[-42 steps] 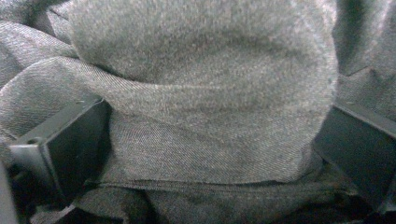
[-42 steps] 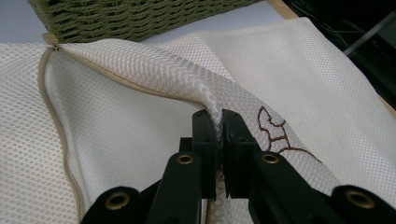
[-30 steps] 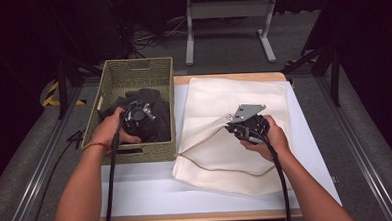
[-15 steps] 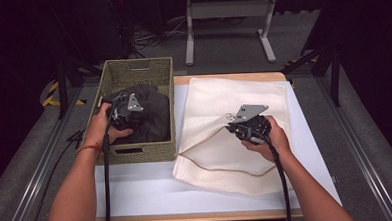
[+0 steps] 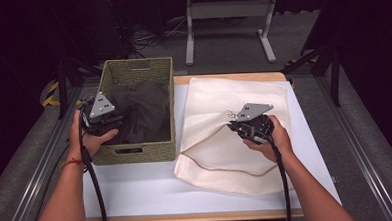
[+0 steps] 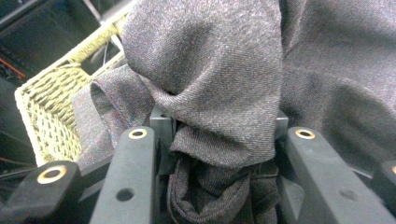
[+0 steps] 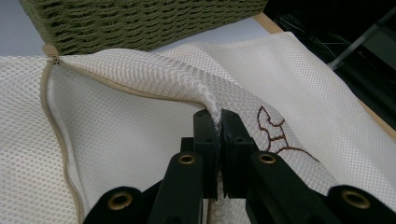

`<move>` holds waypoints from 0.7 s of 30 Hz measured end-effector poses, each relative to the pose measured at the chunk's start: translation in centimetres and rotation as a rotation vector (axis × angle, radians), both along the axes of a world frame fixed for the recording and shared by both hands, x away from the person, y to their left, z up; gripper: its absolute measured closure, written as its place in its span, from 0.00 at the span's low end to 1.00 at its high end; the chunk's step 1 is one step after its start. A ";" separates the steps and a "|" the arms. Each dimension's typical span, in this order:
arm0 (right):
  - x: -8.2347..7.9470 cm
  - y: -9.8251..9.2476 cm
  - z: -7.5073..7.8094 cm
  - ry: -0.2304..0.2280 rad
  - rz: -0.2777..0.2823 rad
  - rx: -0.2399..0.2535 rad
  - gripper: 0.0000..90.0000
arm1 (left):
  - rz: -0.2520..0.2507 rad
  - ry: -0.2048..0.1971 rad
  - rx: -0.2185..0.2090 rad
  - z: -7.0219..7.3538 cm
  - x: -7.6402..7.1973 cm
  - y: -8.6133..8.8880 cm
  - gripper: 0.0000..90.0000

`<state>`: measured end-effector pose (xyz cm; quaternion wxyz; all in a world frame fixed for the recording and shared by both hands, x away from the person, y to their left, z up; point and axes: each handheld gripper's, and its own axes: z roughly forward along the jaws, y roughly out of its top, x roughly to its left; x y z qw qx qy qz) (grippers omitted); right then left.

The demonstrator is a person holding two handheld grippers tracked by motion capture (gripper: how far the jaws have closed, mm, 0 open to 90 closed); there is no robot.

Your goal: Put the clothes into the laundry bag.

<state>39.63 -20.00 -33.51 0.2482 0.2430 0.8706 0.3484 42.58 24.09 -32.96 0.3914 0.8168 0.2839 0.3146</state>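
Left gripper [image 5: 104, 119] has shifted to the basket's [image 5: 136, 153] left rim, lifting the dark garment [image 6: 219, 93]; its jaws just closed, clamped on cloth. Right gripper [image 5: 252, 128] unmoved, wrist level, pinching the mesh bag's [image 7: 140, 135] upper flap open.

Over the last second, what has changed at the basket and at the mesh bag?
The left gripper has just closed on the dark garment and drawn it up and towards the left wall of the woven basket. The right gripper has stayed put, pinching the cream mesh bag open by its upper edge.
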 end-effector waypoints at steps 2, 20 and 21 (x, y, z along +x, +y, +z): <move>0.0 0.0 0.0 -0.001 0.000 0.001 0.97 | 0.004 -0.013 -0.019 0.1 -0.4 0.3 0.68; 0.1 0.1 0.1 -0.018 -0.014 0.025 0.97 | 0.012 -0.145 -0.226 2.6 -5.4 1.6 0.69; 0.1 0.1 0.2 -0.021 -0.016 0.028 0.97 | 0.010 -0.151 -0.233 2.7 -5.6 1.7 0.69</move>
